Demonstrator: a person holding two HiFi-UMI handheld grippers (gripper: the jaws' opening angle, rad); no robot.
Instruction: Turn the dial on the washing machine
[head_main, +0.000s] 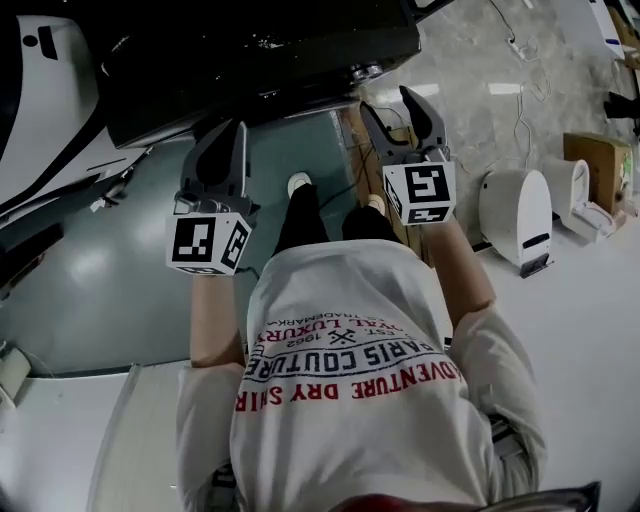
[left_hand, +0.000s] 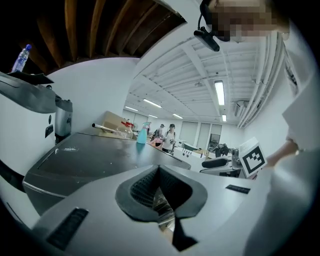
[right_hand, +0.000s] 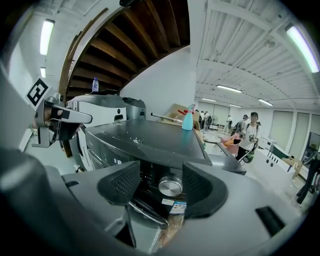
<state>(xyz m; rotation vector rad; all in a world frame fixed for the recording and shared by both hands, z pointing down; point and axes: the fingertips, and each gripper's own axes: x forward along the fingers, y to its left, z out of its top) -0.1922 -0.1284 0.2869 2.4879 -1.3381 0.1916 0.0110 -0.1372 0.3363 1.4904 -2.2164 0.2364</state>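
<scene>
Right gripper (right_hand: 161, 172): jaws wide apart, nothing gripped, pads clear of everything. Its own view looks straight at the washing machine (right_hand: 150, 142), and the silver dial (right_hand: 170, 186) sits framed in the gap between the two pads but beyond them, no contact. The dial is on the dark front panel, near the machine's right-hand end as seen from the head view, just below the top edge. Left gripper (left_hand: 160, 192): jaws clenched, pads meeting, nothing between them. It's held off to the left of the right gripper, aimed across the machine's dark top, touching nothing. A blue spray bottle (right_hand: 187, 120) stands on the far edge of the top. In the head view both grippers are held out in front of the person, short of the machine.
</scene>
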